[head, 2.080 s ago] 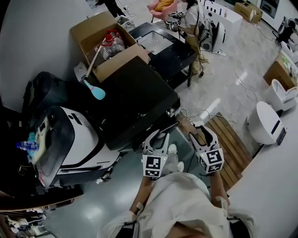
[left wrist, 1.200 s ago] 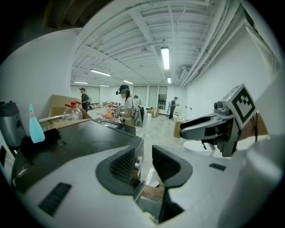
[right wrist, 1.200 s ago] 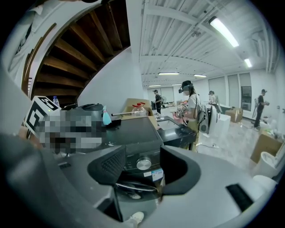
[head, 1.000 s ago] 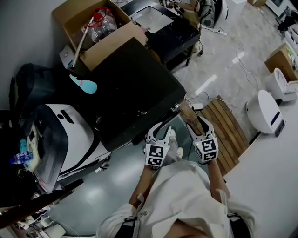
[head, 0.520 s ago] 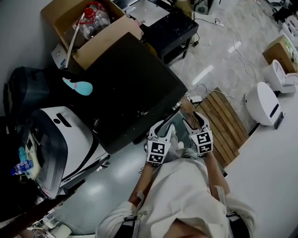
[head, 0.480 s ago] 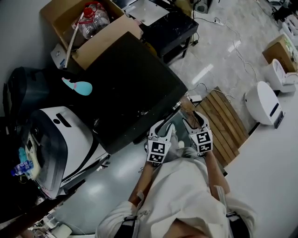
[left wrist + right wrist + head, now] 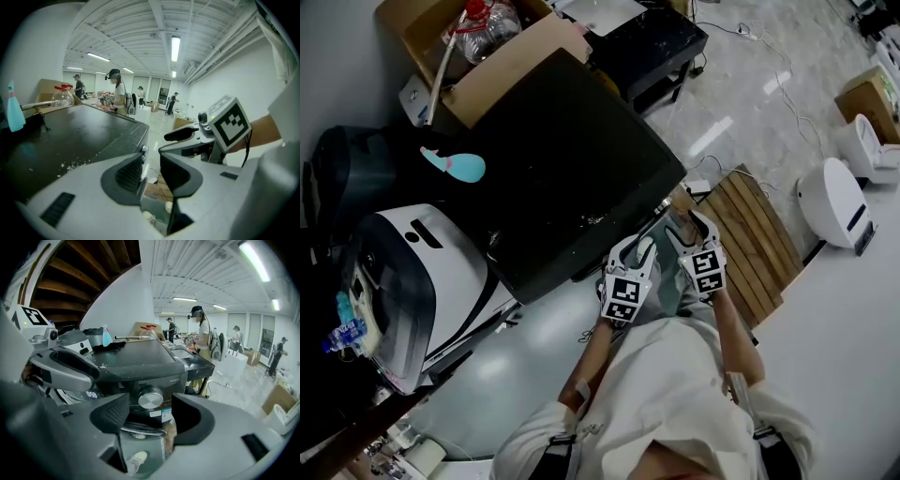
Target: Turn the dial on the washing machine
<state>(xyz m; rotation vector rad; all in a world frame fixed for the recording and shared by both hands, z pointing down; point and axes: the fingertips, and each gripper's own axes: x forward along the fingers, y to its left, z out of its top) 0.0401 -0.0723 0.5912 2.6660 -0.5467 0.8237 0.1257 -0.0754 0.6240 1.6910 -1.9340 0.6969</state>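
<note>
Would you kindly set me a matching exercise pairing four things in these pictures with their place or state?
1. dial
2. cardboard box
3. wooden slats
4. right hand-held gripper

A. flat on the floor
B. open, empty
C. silver, on the washing machine's front
D. holds a clear bottle

Pairs: 1-C, 2-D, 3-A, 4-B.
</note>
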